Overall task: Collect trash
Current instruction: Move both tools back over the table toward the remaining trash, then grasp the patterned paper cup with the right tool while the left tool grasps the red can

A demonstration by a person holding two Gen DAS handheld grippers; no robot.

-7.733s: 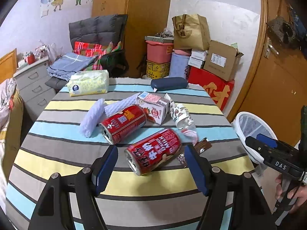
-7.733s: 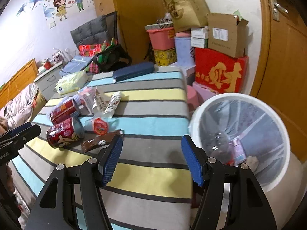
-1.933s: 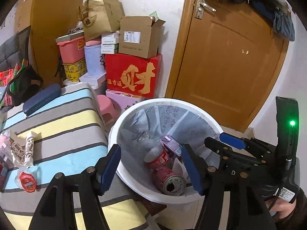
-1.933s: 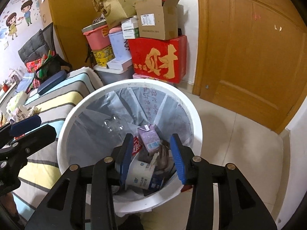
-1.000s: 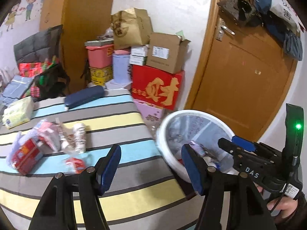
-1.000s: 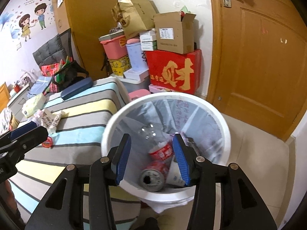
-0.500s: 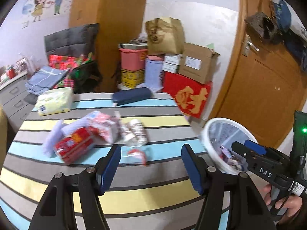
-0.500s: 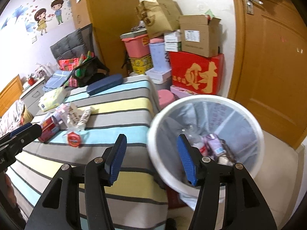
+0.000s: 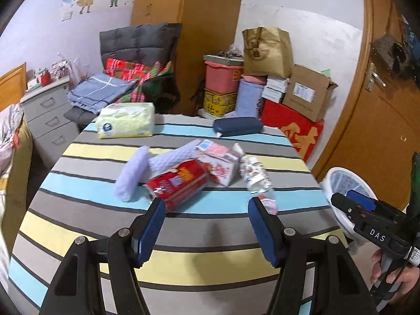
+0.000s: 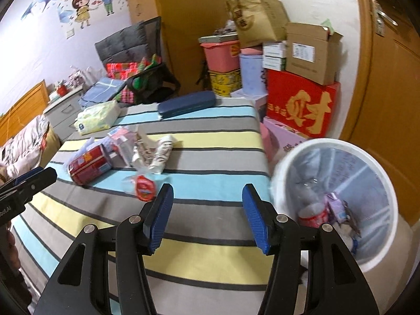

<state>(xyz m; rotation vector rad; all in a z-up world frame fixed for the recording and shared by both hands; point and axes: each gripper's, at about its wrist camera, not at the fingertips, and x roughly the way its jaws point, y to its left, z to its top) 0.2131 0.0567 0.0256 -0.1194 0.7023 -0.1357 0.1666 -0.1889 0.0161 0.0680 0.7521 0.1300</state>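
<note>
Both of your tongs are empty. Your left gripper (image 9: 207,227) has its blue pads spread with only striped cloth showing between them. Your right gripper (image 10: 207,216) has just been opening its jaws, and nothing sits between them either.

You look partway through the job. The white bin (image 10: 378,183), lined with a thin clear bag, stands just beside the table's (image 9: 78,225) right edge and already holds several pieces: something red like a can, a small purple carton and some crumpled scraps, though the blur keeps me from naming them all.

What is left lies in a loose cluster near the middle of the table. You have a red can (image 9: 178,183) on its side, a rigid cylinder with a shiny end facing you. Touching it are two pale lilac foam-like rolls (image 9: 132,173), soft and dimpled. Just behind the can sits a pink-and-white carton (image 9: 223,162), boxy with creased corners. To its right is a crushed clear bottle (image 9: 256,174) with a printed label, and near your left gripper's right pad lies a small round red-lidded cup (image 10: 143,187) in crinkled clear film.

The yellow tissue pack (image 9: 126,123) and the navy case (image 9: 237,127) at the far edge look more like belongings than rubbish, so I would judge them not part of your haul. The can should grip firmly; the film and foam will squash and may slip.
</note>
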